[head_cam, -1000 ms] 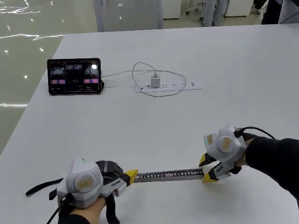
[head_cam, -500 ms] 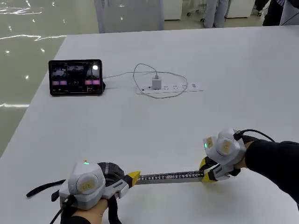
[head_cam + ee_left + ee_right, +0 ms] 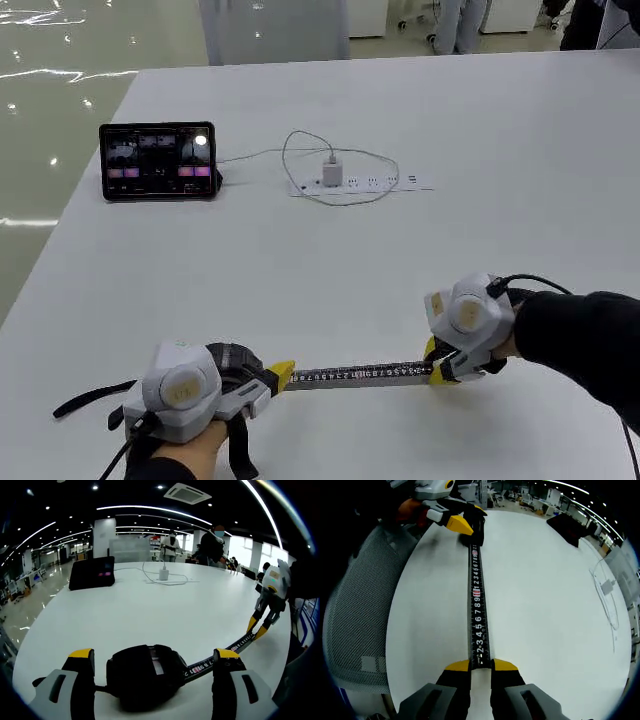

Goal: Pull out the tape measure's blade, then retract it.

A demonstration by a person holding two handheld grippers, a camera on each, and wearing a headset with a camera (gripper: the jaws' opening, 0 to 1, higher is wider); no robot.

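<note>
A black tape measure case (image 3: 236, 361) sits near the table's front edge, and my left gripper (image 3: 270, 380) is shut on it. In the left gripper view the case (image 3: 145, 675) lies between the yellow-tipped jaws of that gripper (image 3: 152, 654). The blade (image 3: 360, 375) runs out flat to the right along the table. My right gripper (image 3: 440, 372) is shut on its end. In the right gripper view the numbered blade (image 3: 477, 605) stretches from my right gripper (image 3: 481, 664) away to the left gripper (image 3: 462, 527). The right gripper (image 3: 257, 630) also appears at the far end of the blade (image 3: 240, 642).
A tablet (image 3: 158, 162) with a lit screen stands at the back left of the white table (image 3: 330, 280). A power strip (image 3: 380, 184) with a white charger (image 3: 331, 176) and looped cable lies behind the middle. People stand beyond the far edge (image 3: 212, 537).
The right gripper has come slightly toward the left one, so the drawn-out blade looks a little shorter. The left gripper and case have stayed put.
</note>
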